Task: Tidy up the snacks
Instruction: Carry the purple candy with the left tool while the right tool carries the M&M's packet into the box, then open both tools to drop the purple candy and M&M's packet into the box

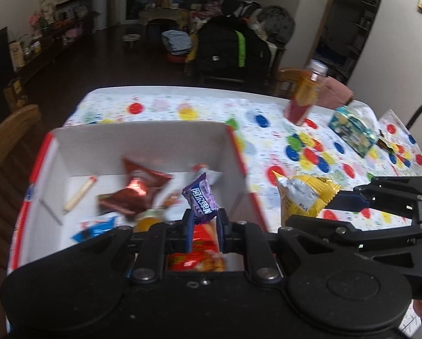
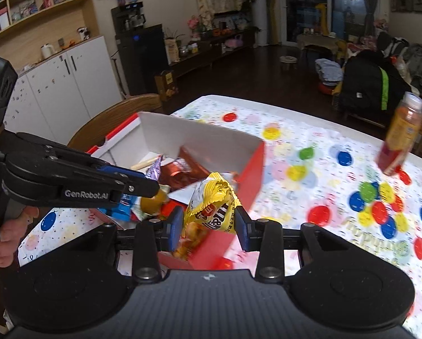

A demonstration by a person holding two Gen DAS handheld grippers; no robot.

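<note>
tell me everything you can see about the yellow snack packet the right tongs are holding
The yellow snack packet is a crinkled foil pouch with a brown logo, printed text, a silvery back and crimped ends. The right tongs pinch its lower part between blue pads, holding it upright in the air beside the red-and-white box's near corner, not yet inside. Nothing else touches it.

Left gripper (image 1: 205,220): fingers (image 1: 188,227) drawn close, clamped on small purple packet (image 1: 201,202), held above open box (image 1: 143,135). Right gripper (image 2: 208,223): fingers (image 2: 175,226) pinching yellow bag (image 2: 211,206) at both sides, just beside box edge. Bare hand (image 2: 2,226) wrapped round left gripper handle, seen in right wrist view.
</note>
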